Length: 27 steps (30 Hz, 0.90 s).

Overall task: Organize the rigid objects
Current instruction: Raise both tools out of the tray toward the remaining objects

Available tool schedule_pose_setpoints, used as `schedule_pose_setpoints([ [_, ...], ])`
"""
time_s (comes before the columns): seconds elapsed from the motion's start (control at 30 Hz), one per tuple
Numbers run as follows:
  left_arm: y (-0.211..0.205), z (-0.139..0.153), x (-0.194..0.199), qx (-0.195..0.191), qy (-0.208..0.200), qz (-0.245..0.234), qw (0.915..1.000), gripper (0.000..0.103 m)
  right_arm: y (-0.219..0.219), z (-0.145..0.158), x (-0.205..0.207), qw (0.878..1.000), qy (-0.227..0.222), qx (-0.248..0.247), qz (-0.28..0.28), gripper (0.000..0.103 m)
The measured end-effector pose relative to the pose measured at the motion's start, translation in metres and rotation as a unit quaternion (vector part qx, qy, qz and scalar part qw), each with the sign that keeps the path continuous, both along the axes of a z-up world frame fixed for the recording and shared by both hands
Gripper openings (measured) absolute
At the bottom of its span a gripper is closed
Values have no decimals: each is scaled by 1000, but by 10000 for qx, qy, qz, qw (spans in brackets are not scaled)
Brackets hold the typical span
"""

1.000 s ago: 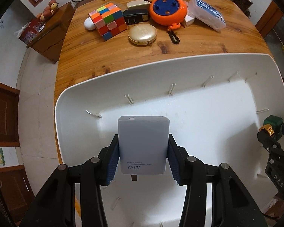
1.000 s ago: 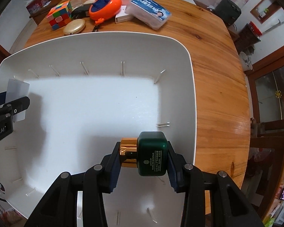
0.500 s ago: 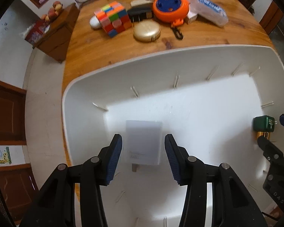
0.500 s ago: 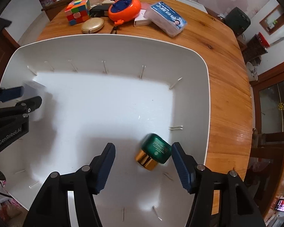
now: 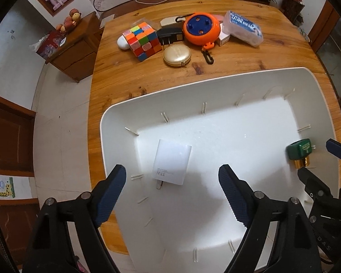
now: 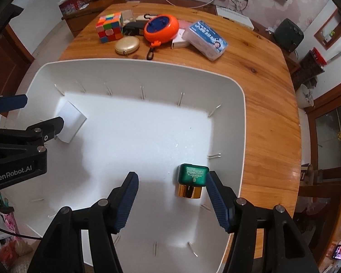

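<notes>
**Operator:** Below my left gripper [image 5: 171, 193], item one: white rectangular plastic wall charger [image 5: 172, 165], flat on the floor of the white plastic tub [image 5: 134, 101], prongs toward me. A second ago it was clamped between the pads; now the jaws are opening, nothing pressed, charger lying clear ahead of the fingertips.

**Checker:** And the right?

**Operator:** Right gripper [image 6: 171, 198] released too. Item two: green square bottle with gold cap [image 6: 192, 179], lying on its side just inside my right finger, also let go since a second ago. Two deposits logged, I judge; both hands free for the next pick.

**Checker:** Remaining stock?

**Operator:** Beyond the tub's far rim on the wooden table [image 5: 261, 56]: multicoloured puzzle cube [image 5: 143, 41], gold oval compact [image 5: 176, 55], orange round reel [image 5: 201, 31]. The left view reads the charger's printing; the right view shows it half hidden behind the left gripper, yet alone shows the bottle's label.
</notes>
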<state>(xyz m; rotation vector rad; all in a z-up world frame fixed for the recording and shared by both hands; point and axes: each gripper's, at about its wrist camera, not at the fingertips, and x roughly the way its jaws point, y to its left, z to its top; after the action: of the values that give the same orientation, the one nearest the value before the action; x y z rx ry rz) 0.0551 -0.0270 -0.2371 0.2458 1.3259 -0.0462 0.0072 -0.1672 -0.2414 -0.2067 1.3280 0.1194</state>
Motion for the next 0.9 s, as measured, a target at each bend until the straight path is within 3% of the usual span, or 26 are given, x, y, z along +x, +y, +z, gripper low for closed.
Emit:
schedule_pose_setpoints([
  [0.23,0,29,-9,-182,-242,85,9995,87,-1,23,-9,9995,-267,148,96,62],
  [0.37,-1,50,-14,-268,-491,132,9984,98,-3,38,-13,9986,-437,243,172,62],
  [0.9,-2,140,-28,-715,-1266,569,9877,98,-27,124,-21,9879,-1231,842,415,63],
])
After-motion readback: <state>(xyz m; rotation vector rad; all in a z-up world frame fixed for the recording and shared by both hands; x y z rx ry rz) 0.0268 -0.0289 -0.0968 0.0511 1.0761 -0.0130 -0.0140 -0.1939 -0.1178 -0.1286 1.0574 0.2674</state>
